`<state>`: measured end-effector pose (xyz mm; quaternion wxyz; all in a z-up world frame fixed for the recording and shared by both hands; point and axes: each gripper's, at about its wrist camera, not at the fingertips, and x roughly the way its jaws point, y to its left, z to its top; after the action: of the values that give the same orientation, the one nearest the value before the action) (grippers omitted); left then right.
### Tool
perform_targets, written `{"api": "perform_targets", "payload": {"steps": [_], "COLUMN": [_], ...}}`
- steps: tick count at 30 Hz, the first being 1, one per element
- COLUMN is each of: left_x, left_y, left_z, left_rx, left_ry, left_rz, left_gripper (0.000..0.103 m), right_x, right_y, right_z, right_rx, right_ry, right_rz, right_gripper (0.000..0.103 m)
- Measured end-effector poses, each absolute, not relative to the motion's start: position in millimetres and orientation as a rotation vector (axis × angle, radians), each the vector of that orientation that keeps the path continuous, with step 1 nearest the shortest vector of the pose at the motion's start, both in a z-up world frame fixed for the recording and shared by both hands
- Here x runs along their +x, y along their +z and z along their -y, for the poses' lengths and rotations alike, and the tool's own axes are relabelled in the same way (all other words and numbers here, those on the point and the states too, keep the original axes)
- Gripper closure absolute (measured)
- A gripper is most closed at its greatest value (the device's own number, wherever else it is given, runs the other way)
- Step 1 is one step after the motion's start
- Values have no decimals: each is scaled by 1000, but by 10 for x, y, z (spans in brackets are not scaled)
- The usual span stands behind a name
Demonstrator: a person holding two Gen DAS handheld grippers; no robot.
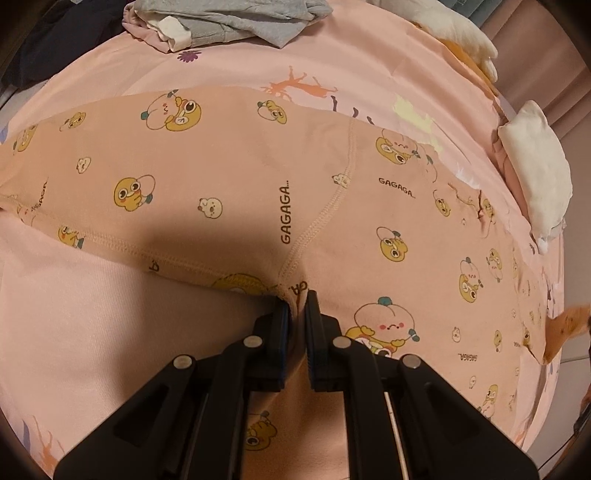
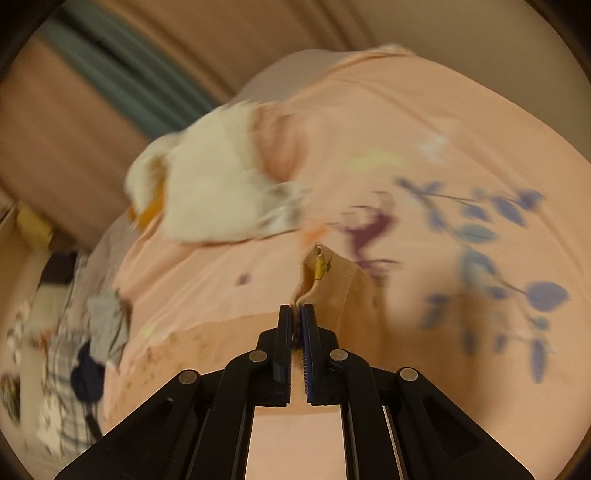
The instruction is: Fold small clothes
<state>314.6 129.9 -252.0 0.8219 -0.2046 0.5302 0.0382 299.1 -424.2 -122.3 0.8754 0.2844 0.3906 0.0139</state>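
Printed garment (image 1: 236,177) spread on the bed (image 1: 92,332); thin, limp knit, best gripped at seams. Left claw (image 1: 297,306) is pinched on its hem; right claw (image 2: 295,314) is clamped on a corner.

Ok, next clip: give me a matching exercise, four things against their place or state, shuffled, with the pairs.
Things:
1. left gripper
2. right gripper
3. grey clothes pile
4. folded white garment

Place or state:
A. far end of the pink sheet
B. shut at the crotch seam of the duck-print shorts
C. right edge of the sheet
D. shut on a raised corner of the shorts

Pairs: 1-B, 2-D, 3-A, 4-C
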Motion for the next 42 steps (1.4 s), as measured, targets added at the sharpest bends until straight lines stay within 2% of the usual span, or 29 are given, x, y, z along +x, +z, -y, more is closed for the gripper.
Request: {"api": "perform_targets", "payload": {"steps": [6,12,19,25,27,28,29,30,31,32,33,34,36,42], "left_x": [3097,3090,3041,3030,3045,3050,3063,3066,3076,3078,3070,3055,3035,3338], "left_y": [-2543,-2534,-2555,-2531,-2516,-2505,-2483,-2462,-2401,-2329,-2245,-2106,-1876,-1670], "left_z": [-1330,-1270,-1285,-1156,-1134,-1142,-1148,-1151,-1133,-1115,-1084,-1045,-978,-705], "left_rx": [-444,-409,-436,-355,-335,-338,-342,-343,-352,-357,-351,-335,-348,-547], "left_ry": [62,68,53,97,102,103,95,81,56,47,44,50,42,-160], "left_rz": [-1091,-1071,-1041,-1032,-1036,-1044,-1058,-1071,-1098,-1104,-1090,-1057,-988,-1000], "left_gripper": [93,93,93,93,93,91,84,70,64,58,56,52,33,31], "right_x": [3324,3691,3863,3821,3793,3771,3734,3665,3612,3554,3489,3384,3198,2858], "right_y": [-1175,-1295,-1935,-2261,-2231,-2161,-2079,-1947,-1844,-1745,-1651,-1545,-1427,-1631], "right_z": [3409,2060,755,454,552,644,735,869,1018,1146,1248,1413,1700,2438], "right_rx": [543,444,364,294,285,291,287,265,237,207,177,154,131,80], "right_ry": [134,348,501,505,490,491,492,486,471,446,412,374,323,91], "right_rz": [-847,-921,-1091,-1187,-1225,-1215,-1188,-1145,-1113,-1087,-1055,-1010,-950,-961], "right_gripper": [96,96,96,96,74,71,68,64,58,46,37,36,35,34]}}
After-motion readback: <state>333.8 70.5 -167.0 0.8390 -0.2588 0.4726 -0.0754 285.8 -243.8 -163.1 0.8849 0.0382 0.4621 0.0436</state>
